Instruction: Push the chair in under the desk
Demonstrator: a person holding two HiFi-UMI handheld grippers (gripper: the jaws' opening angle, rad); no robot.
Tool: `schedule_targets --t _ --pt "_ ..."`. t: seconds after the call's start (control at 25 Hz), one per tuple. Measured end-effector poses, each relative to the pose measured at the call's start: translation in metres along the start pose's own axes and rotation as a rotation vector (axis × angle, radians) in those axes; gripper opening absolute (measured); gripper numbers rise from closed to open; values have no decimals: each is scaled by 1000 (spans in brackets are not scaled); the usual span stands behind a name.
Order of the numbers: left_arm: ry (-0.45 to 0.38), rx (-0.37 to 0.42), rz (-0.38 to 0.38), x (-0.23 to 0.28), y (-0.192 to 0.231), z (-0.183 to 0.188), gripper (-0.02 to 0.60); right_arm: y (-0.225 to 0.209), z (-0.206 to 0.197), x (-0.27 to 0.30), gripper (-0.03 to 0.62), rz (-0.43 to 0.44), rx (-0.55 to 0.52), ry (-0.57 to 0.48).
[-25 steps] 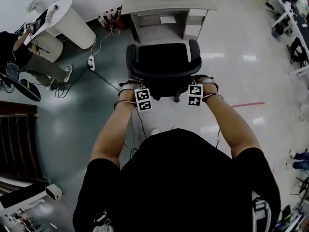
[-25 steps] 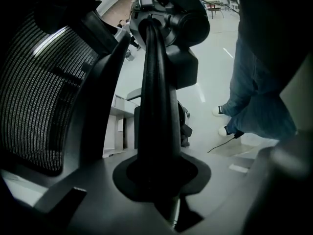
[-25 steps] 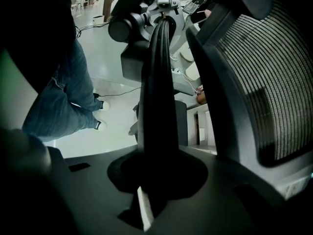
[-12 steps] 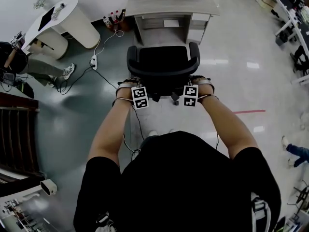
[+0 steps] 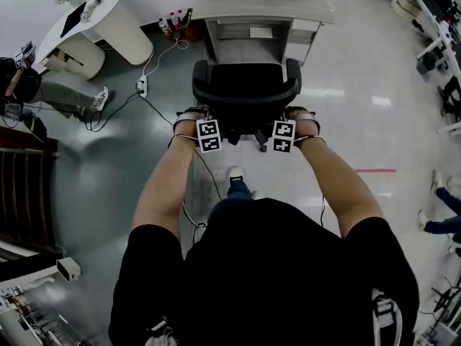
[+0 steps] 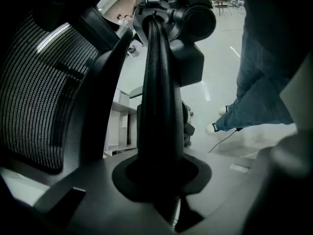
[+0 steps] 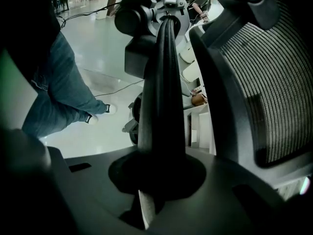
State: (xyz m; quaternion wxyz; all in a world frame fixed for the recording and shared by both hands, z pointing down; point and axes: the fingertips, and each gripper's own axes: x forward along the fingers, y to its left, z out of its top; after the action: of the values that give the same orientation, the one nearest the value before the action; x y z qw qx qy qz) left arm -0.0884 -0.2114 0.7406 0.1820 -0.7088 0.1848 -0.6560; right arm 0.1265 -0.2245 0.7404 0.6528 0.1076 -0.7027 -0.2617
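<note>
Chair (image 5: 246,92) is nearer the worktop (image 5: 263,6) at 12 o'clock now, not under yet; left gripper (image 5: 210,122) pinches its back frame, right gripper (image 5: 282,122) jaws just closing tighter there.

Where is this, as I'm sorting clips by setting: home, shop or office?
Probably an office or lab: a black mesh-backed swivel chair faces a pale wooden desk, more desks line the right edge, and cables trail over the glossy grey floor.

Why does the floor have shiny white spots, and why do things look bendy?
Head view: the white spots are glare on the glossy floor; the wide lens bends things near the edges. Left and right gripper views: the close chair looks dark, stretched.
</note>
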Motion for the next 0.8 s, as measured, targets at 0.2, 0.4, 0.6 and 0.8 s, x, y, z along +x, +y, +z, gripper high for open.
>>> schedule_targets --t 0.2,0.4,0.6,0.8 --pt "-4 1 17 9 21 -6 80 -20 1 10 49 -6 3 0" --pt "-10 6 22 24 47 -7 81 -44 -5 24 51 -1 10 8" --pt "-24 15 37 42 79 -10 83 -72 -11 43 51 5 21 21" --pt "-37 28 35 57 107 -12 83 -98 -15 56 51 8 33 28"
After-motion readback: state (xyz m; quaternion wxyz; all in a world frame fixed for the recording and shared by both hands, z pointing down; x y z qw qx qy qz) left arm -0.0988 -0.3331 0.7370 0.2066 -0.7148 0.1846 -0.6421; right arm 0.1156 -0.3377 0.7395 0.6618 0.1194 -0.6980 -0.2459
